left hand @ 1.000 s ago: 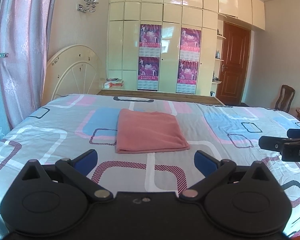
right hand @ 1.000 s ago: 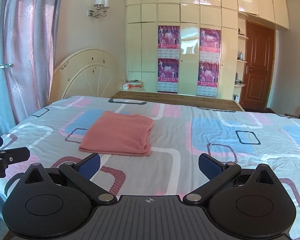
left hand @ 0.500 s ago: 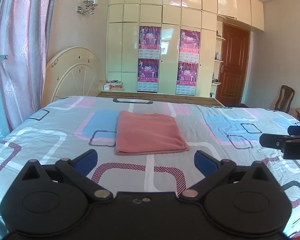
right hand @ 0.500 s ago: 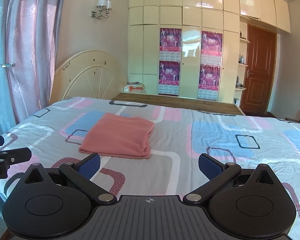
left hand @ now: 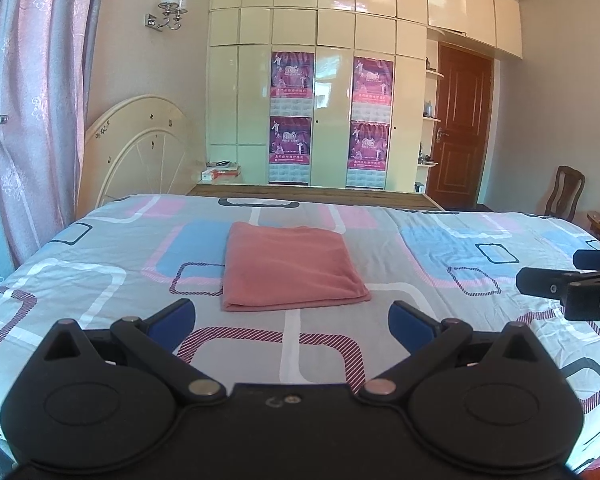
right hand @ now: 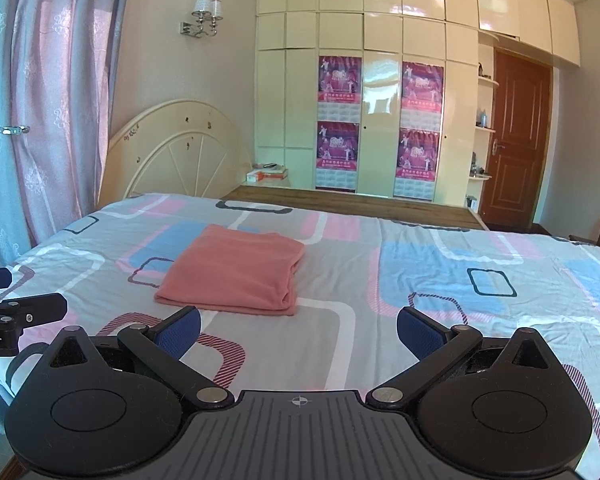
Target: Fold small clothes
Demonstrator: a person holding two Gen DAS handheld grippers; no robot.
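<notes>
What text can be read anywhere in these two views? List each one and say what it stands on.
"DA", cut off by the frame edge: on the right gripper, as the left wrist view shows it.
".AI", its start cut off: on the left gripper, as the right wrist view shows it.
Four purple posters on the wardrobe: print and calendar grids too small and blurred to read.
Box beside the headboard: unreadable.

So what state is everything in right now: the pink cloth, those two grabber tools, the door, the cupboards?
Pink cloth: folded, lying flat on the bed.
Left gripper: open, empty, short of the cloth.
Right gripper: open, empty.
Brown door: closed.
Wardrobe doors: closed.
Curtain: drawn.
</notes>
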